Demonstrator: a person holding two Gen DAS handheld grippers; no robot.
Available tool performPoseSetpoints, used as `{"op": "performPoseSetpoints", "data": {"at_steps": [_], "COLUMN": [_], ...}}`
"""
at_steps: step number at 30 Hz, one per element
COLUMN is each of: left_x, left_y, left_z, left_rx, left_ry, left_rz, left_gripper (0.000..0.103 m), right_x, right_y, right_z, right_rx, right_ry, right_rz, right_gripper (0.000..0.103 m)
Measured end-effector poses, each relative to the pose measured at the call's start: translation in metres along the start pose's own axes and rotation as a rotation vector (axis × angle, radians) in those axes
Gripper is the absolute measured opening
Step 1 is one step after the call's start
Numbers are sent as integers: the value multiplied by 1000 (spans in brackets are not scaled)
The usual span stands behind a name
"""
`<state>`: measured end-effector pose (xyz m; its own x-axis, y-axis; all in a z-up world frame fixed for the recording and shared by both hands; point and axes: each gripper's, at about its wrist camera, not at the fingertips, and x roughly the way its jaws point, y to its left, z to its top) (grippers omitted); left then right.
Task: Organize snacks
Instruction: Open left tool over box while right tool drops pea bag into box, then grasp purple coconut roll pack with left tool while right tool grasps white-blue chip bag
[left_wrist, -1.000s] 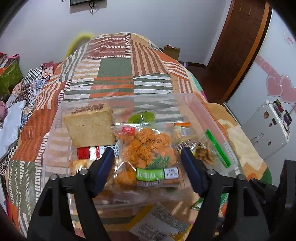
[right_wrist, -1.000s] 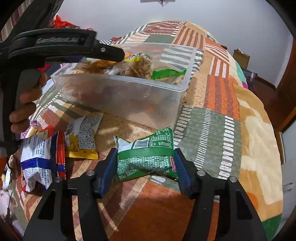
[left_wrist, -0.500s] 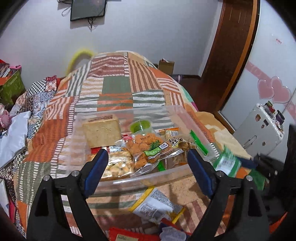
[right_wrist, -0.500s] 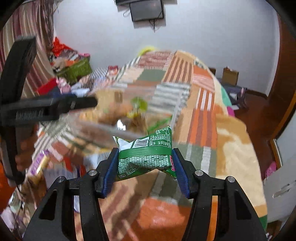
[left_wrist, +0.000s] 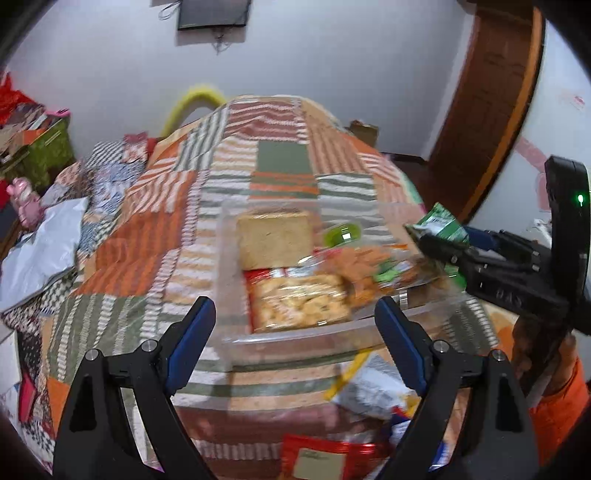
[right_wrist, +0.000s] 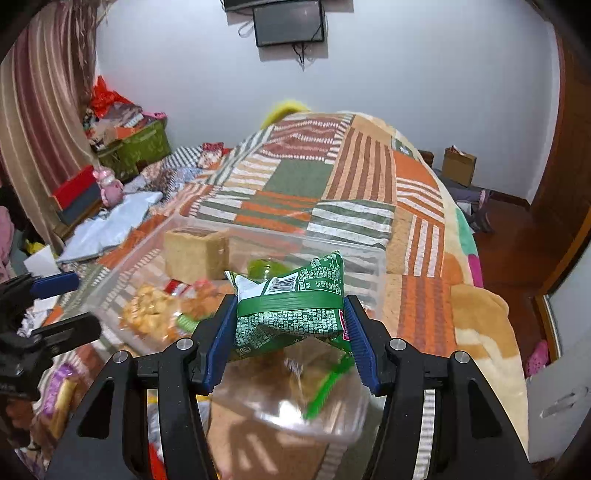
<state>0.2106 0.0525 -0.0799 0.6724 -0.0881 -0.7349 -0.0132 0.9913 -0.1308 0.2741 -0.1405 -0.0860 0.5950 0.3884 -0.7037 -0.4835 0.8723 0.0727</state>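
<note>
A clear plastic bin sits on the patchwork bedspread, holding several snack packs: a tan cake block, a pack of pale biscuits and an orange snack pack. My right gripper is shut on a green snack packet, held in the air over the bin's near right corner. In the left wrist view that packet shows at the right, above the bin's rim. My left gripper stands open in front of the bin's near wall, nothing between its fingers.
Loose snack packets lie on the bedspread in front of the bin: a white and yellow one and a red one. A grey bag and clutter lie at the left. A wooden door stands at the right.
My left gripper let go of the orange snack pack in the bin, opened and drew back. My right gripper lifted the green packet off the bedspread and carried it over the bin.
</note>
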Motion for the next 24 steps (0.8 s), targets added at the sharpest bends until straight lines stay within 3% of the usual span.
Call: {"op": "performPoseSetpoints", "data": {"at_steps": [4, 6, 10, 14, 24], "left_x": [7, 8, 5, -7, -50], "left_y": [12, 16, 20, 25, 50], "left_z": [-7, -11, -18, -26, -60], "left_rx": [-14, -20, -21, -30, -56], "left_ry": [24, 34, 38, 38, 35], "left_rz": [7, 7, 7, 13, 67], "left_gripper": [88, 88, 88, 88, 88], "right_x": [8, 7, -4, -21, -69], "right_y": [1, 1, 4, 10, 46], "right_z": [-1, -1, -4, -7, -30], "right_rx": [-5, -7, -21, -21, -74], "right_ry": [20, 24, 24, 8, -35], "right_rz": [-24, -28, -34, -8, 50], "right_gripper": [58, 66, 67, 68, 82]}}
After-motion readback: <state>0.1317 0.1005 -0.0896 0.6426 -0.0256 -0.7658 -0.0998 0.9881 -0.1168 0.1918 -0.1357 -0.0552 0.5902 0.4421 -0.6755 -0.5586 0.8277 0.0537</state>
